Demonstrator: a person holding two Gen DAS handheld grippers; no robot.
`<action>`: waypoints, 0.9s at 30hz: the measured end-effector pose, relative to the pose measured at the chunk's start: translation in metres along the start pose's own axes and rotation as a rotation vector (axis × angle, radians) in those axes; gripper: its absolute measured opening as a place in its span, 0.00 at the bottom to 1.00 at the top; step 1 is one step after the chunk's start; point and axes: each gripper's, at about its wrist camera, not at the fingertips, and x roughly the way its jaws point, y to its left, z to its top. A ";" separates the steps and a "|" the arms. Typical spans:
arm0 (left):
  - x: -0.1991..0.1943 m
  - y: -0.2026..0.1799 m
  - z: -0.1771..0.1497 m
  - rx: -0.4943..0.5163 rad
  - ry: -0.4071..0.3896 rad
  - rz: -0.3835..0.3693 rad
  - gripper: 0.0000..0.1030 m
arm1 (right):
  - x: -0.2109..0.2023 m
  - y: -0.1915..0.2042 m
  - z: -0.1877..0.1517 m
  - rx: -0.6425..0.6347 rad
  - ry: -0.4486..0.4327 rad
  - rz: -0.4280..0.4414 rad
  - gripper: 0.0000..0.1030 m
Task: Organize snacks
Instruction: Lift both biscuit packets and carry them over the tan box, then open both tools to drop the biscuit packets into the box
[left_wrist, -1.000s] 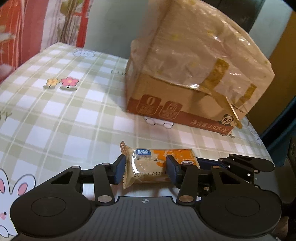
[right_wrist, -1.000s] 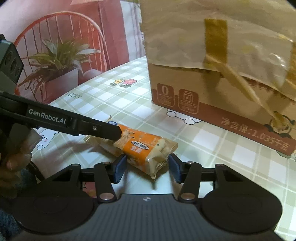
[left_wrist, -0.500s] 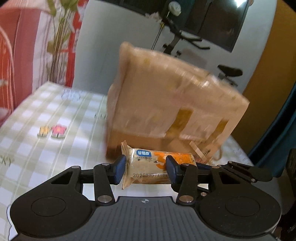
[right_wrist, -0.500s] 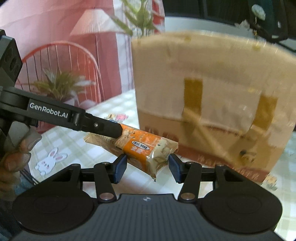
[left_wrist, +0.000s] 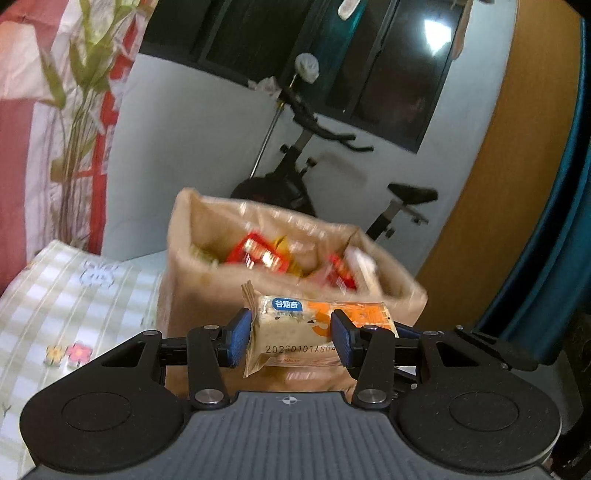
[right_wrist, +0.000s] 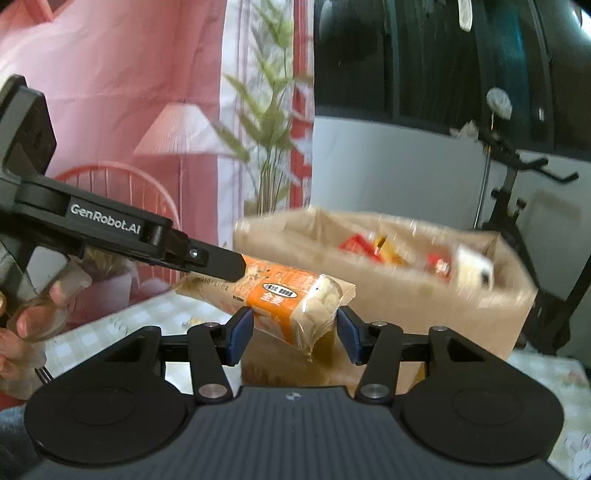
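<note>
You have lifted the snack packet, both grippers clenched on it; the open box at 12 o'clock awaits.

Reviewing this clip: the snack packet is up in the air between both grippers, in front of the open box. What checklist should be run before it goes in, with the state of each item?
1. Left gripper clamped on the snack packet: ok, both pads press one end.
2. Right gripper clamped on the packet's other end: ok, the wrapper looks pinched between the pads.
3. Packet clear of the table: ok, it hangs in the air.
4. Cardboard box open on top: ok, red and yellow packs show inside.
5. Free room inside for this packet: cannot tell, the contents are blurred.
6. Packet above the box rim: cannot tell from these angles.
</note>
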 end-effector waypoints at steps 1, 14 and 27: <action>0.001 -0.003 0.006 0.010 -0.011 -0.004 0.48 | -0.002 -0.003 0.005 -0.005 -0.012 -0.002 0.51; 0.072 -0.012 0.061 0.056 -0.024 0.016 0.47 | 0.049 -0.058 0.062 -0.081 -0.002 -0.035 0.51; 0.099 0.003 0.058 0.061 0.028 0.063 0.48 | 0.099 -0.091 0.055 -0.048 0.142 -0.057 0.52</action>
